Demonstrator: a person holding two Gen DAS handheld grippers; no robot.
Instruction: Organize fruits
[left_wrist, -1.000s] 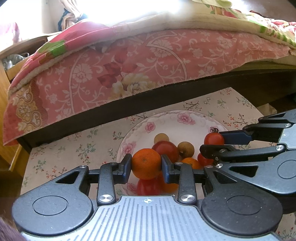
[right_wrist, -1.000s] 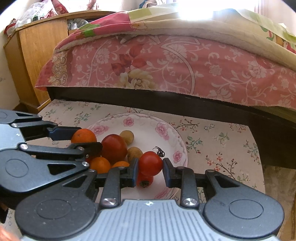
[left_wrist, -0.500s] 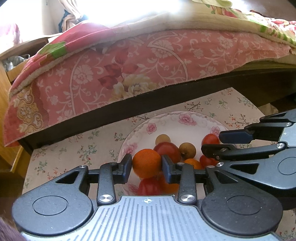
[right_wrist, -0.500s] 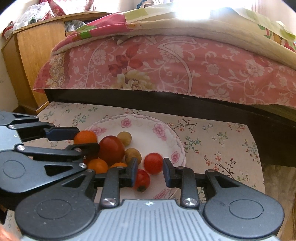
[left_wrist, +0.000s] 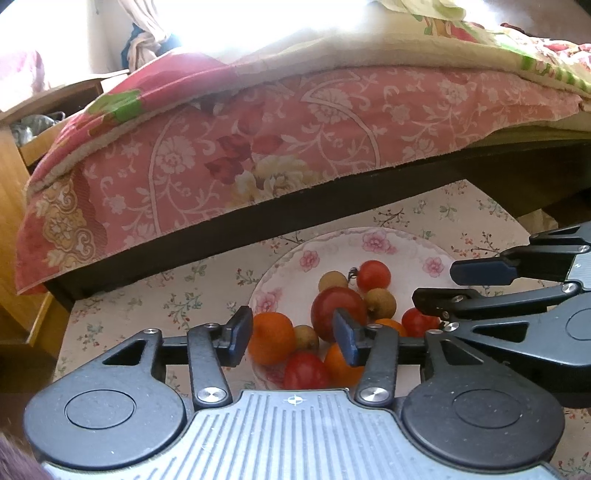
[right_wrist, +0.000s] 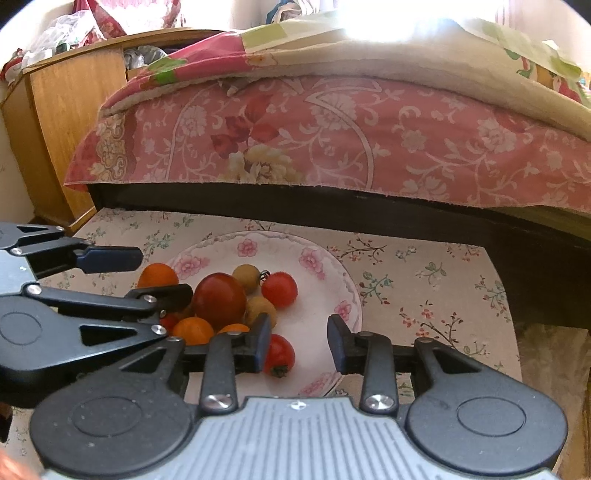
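Note:
A white plate with pink flowers (left_wrist: 402, 245) (right_wrist: 332, 273) holds a pile of fruit: a big dark red tomato (left_wrist: 338, 308) (right_wrist: 219, 299), small red tomatoes (left_wrist: 373, 275) (right_wrist: 279, 289), oranges (left_wrist: 271, 338) (right_wrist: 157, 275) and brown longans (left_wrist: 380, 302) (right_wrist: 246, 277). My left gripper (left_wrist: 295, 336) hangs open above the plate's near left side, with the orange lying just inside its left finger. My right gripper (right_wrist: 299, 343) is open over the plate's near right part, a stemmed red tomato (right_wrist: 279, 356) beside its left finger. Neither holds anything.
The plate rests on a low table with a floral cloth (right_wrist: 424, 280). A bed with a pink flowered quilt (right_wrist: 332, 136) overhangs the far side. A wooden cabinet (right_wrist: 62, 110) stands at the back left. The cloth to the plate's right is bare.
Both grippers opened: the left released the orange, the right released a small red tomato. Both fruits now lie on the plate, and the grippers have drawn back a little.

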